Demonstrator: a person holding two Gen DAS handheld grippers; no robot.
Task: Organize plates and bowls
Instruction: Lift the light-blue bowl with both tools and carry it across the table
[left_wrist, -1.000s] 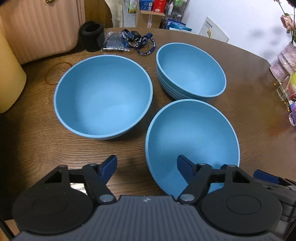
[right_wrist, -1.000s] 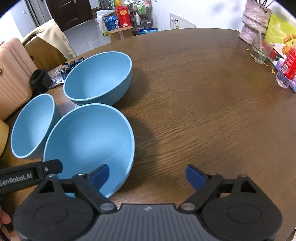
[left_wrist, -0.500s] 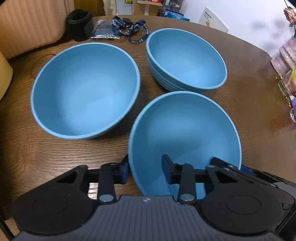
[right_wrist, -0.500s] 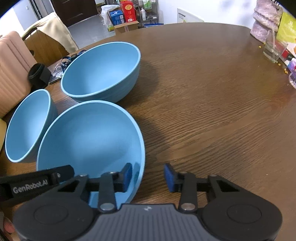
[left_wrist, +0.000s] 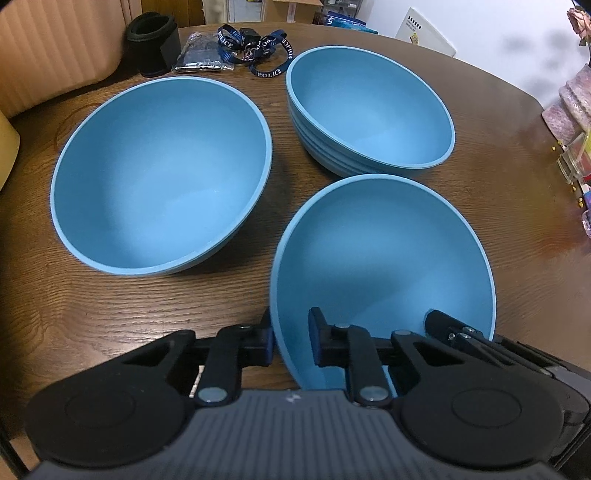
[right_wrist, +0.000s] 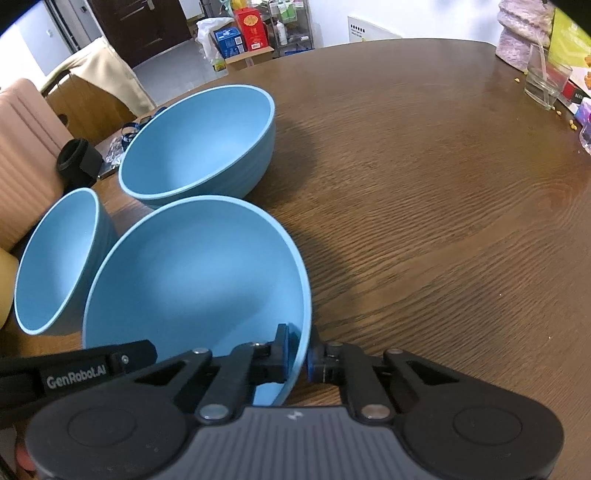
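Three blue bowls sit on the brown wooden table (right_wrist: 424, 177). The near bowl (left_wrist: 384, 258) is gripped on its near rim by both grippers. My left gripper (left_wrist: 290, 341) is shut on its left part of the rim; my right gripper (right_wrist: 299, 354) is shut on its right part. The same near bowl shows in the right wrist view (right_wrist: 195, 280). A left bowl (left_wrist: 159, 173) stands beside it, and a far bowl (left_wrist: 369, 110), which looks like a stack of nested bowls, stands behind it. They also show in the right wrist view: left bowl (right_wrist: 55, 258), far bowl (right_wrist: 199, 144).
A black cup (left_wrist: 153, 46), a dark packet (left_wrist: 201, 55) and a blue lanyard (left_wrist: 258, 48) lie at the table's far edge. A glass (right_wrist: 545, 79) and snack packs stand at the far right. A pink padded chair (right_wrist: 22, 155) is at the left.
Both grippers went from open to shut on the near bowl's rim, one from each side. The near bowl now appears slightly tilted.
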